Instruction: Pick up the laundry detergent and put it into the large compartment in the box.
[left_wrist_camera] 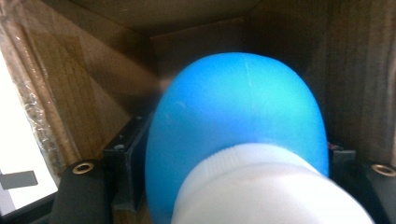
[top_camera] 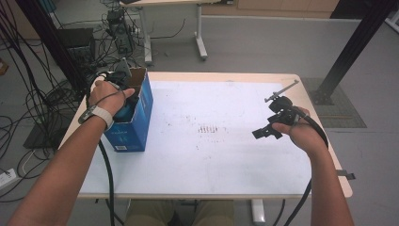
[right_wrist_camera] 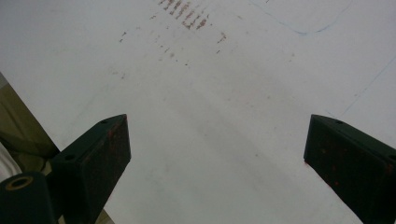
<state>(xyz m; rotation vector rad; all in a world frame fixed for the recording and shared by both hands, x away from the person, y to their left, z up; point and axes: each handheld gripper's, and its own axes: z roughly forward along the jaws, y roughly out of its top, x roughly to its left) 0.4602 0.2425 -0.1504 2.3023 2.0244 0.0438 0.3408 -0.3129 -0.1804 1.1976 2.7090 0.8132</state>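
Bottle [left_wrist_camera: 236,126] between left jaws (inside box [top_camera: 141,110]).

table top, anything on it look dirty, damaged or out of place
Only a patch of small reddish-brown marks near the middle of the white table, seen closer in the right gripper view; they look like scuffs or stains, not a spill. A thin blue line is drawn beside them. The blue box stands upright.

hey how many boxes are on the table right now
1. A blue cardboard box stands near the table's left edge, open on top, with the left gripper and a blue bottle inside. Nothing else there could hide another.
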